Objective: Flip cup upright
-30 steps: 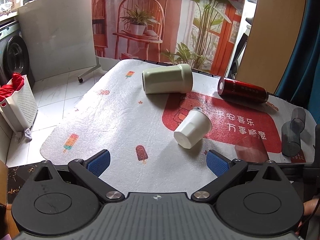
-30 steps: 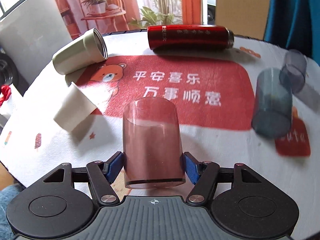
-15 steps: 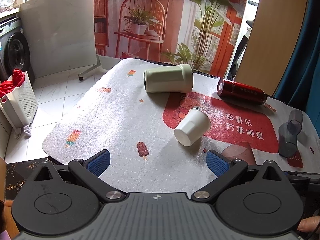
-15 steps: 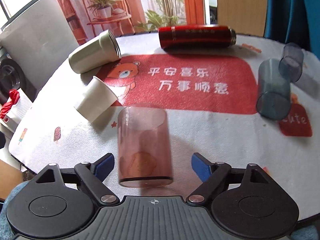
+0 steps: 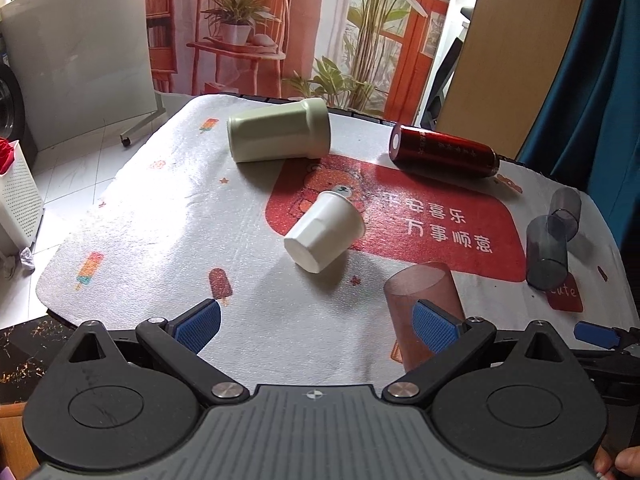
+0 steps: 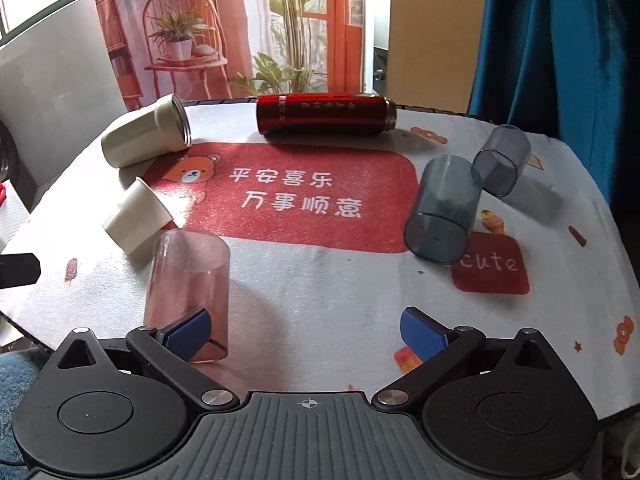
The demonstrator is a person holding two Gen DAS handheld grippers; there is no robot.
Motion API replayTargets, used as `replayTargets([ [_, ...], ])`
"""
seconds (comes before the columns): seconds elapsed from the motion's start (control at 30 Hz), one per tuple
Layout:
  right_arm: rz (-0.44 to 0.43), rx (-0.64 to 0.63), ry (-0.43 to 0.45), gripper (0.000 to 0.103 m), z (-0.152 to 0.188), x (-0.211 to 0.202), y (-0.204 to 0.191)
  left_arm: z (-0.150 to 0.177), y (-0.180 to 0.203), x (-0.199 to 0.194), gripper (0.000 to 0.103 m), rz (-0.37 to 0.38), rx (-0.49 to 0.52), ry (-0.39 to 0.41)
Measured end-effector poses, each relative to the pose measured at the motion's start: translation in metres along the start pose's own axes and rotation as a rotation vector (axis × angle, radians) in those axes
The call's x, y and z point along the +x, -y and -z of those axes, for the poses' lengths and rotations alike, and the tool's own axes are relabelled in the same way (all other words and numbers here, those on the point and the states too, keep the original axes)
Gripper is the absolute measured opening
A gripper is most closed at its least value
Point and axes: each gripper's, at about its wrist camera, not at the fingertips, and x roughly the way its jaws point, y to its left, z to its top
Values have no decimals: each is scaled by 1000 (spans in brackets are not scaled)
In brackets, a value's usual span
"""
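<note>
A clear pink cup [image 6: 188, 292] stands upright near the table's front edge, just behind my right gripper's left finger; it also shows in the left wrist view [image 5: 424, 304]. My right gripper [image 6: 306, 334] is open and empty, with the cup to its left. My left gripper [image 5: 316, 322] is open and empty above the front edge. A white cup [image 5: 325, 232] lies on its side in the middle. A pale green cup [image 5: 280, 130] lies on its side at the back. Two clear blue-grey cups [image 6: 444, 208] [image 6: 502, 160] lie tipped at the right.
A red flask [image 6: 324, 114] lies on its side at the back of the table. The mat [image 6: 320, 280] has a red panel with white writing. A blue curtain [image 6: 560, 40] hangs at the right. A white basket [image 5: 16, 192] stands on the floor at left.
My right gripper opened and let go of the pink cup, then drew back and shifted right. The cup stays standing. The left gripper moved a little closer to the table.
</note>
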Motion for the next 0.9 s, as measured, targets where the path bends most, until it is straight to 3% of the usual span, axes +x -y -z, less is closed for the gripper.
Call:
replayTargets([
  [0.2, 56, 36, -8, 103, 7, 1, 21, -6, 23, 16, 103, 33, 12, -23],
  [0.53, 67, 100, 5, 103, 8, -2, 46, -18, 57, 60, 103, 78, 5, -95],
  [0.73, 72, 124, -8, 103, 12, 2, 57, -14, 67, 105, 102, 34, -9, -196],
  [0.9, 69, 137, -10, 103, 13, 3, 61, -13, 79, 112, 100, 51, 37, -201],
])
